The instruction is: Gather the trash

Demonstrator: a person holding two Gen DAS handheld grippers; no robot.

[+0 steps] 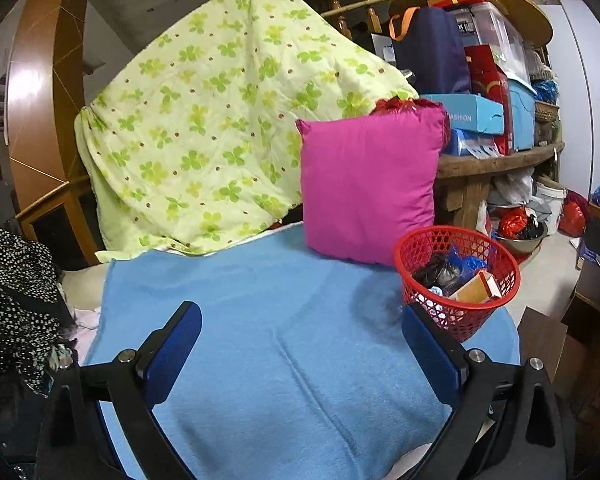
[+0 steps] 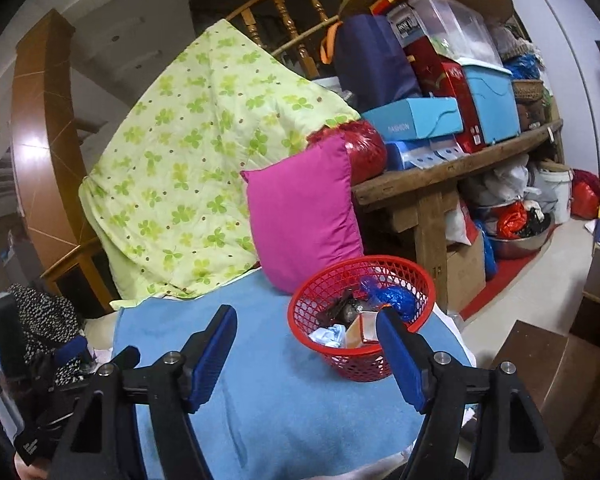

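The left gripper (image 1: 300, 324) stands wide apart with nothing between its blue pads, only bare blue towel (image 1: 284, 344) ahead of it, which suggests it has no piece to carry and is held off the surface out of the way. The right gripper (image 2: 306, 328) is likewise spread and empty; the red basket (image 2: 362, 364) sits just beyond its right finger, whose tip overlaps the rim in the right wrist view, so the hand looks to be close by the basket rather than reaching for anything. The trash (image 2: 360, 316) lies inside the basket: dark crumpled wrappers, a blue bag, a small orange-and-white box and some pale paper, heaped loosely below the rim. In the left wrist view the basket is ahead and to the right of that gripper, near the towel's edge, probably so both hands can reach it. A pink pillow (image 1: 370, 184) leans upright just behind the basket, and a green quilt (image 1: 220, 120) is draped further back. No loose trash shows on the towel, so the collecting looks largely done here.
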